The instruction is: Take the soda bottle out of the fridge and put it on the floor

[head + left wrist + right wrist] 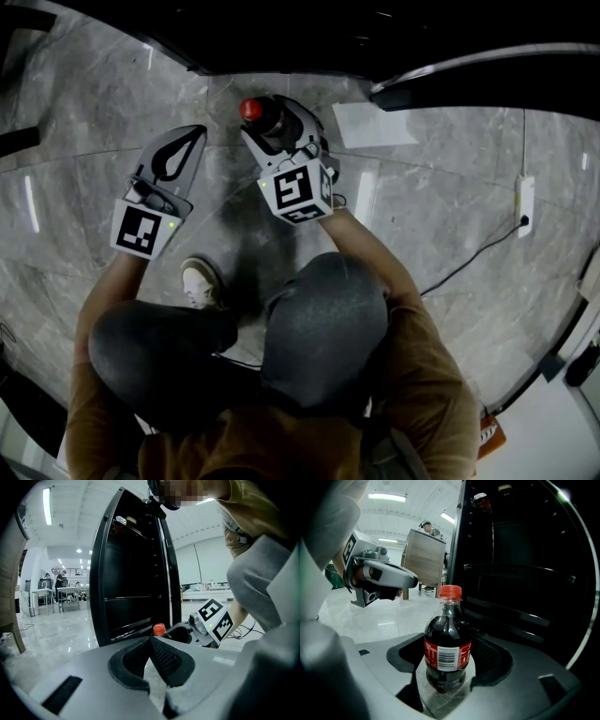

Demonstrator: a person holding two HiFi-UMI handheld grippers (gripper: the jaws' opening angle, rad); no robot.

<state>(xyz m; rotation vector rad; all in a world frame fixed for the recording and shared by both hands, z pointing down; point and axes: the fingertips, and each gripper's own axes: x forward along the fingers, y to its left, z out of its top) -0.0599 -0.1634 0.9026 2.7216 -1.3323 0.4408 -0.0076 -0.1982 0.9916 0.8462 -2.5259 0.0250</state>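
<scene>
One soda bottle [446, 644] with a red cap and a red label stands upright between the two fingers of the right gripper [446, 637]. Both pads press against its sides at label height, so that gripper is holding it. The bottle's base is down at the grey stone floor [441, 216], just in front of the one black fridge [525, 573], which stands open with its dark shelves showing.

Two grippers are in play. The left gripper [150, 640] hangs beside the right one, a little apart from it, with its fingers closed tip to tip and nothing between them.

From the head view, the person is crouched low behind both tools, with one white shoe [200, 281] planted on the floor under the left arm. One sheet of paper [375, 125] lies on the floor right of the bottle, and one dark cable [469, 258] trails across the tiles further right.
</scene>
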